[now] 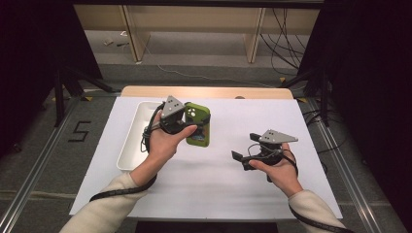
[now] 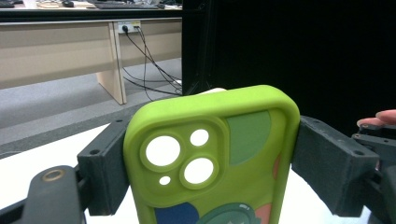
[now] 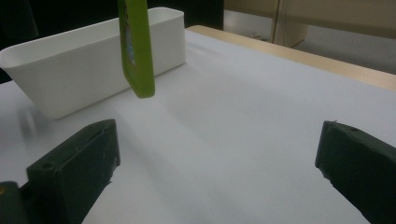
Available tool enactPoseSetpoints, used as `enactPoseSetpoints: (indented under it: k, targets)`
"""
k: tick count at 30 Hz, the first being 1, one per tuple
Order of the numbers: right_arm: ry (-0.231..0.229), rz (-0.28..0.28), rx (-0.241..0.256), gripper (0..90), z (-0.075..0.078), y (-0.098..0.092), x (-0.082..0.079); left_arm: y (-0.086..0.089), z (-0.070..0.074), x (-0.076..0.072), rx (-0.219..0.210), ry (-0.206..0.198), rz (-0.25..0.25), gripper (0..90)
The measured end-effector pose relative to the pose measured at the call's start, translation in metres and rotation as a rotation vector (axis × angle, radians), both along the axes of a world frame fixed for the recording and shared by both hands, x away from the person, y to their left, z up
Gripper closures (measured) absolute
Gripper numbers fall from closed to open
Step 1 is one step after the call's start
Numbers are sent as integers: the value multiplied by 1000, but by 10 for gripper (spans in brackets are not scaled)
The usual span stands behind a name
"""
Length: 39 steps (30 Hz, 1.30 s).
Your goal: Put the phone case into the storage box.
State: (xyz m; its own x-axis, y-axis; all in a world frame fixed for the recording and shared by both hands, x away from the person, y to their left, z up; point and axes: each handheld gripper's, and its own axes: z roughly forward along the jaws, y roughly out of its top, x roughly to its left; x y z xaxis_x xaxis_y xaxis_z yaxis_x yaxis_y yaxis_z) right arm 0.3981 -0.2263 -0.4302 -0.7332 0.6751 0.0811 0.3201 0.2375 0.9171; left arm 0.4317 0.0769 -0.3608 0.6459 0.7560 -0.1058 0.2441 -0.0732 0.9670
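Gripped across its width by our left gripper [image 2: 205, 172], the phone case [image 2: 212, 158] hangs just beside the tray's [image 1: 131, 141] right wall; right gripper [image 3: 215, 177] wide open, empty

Bench [image 1: 272, 92]: pale wood top w/ white sheet [image 1: 252, 194] over most of it. Grey floor [image 1: 204, 53] beyond bench, black cables [image 1: 284, 39] trailing on it. Behind that, light wood desk legs [image 1: 256, 34]. Black curtains [image 1: 364, 58] both sides of bench. "5" taped on floor [image 1: 79, 131] left of bench.
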Motion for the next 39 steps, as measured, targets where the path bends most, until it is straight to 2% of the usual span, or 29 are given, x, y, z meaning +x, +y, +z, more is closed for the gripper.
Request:
enactPoseSetpoints:
  k: [17,39]
  targets:
    - [2,-9,5,8,-1,-6,-3,19,3,1,-2,-7,46,180]
    - [0,-10,16,9,-2,-13,-6,37,10,1,-10,-21,61,181]
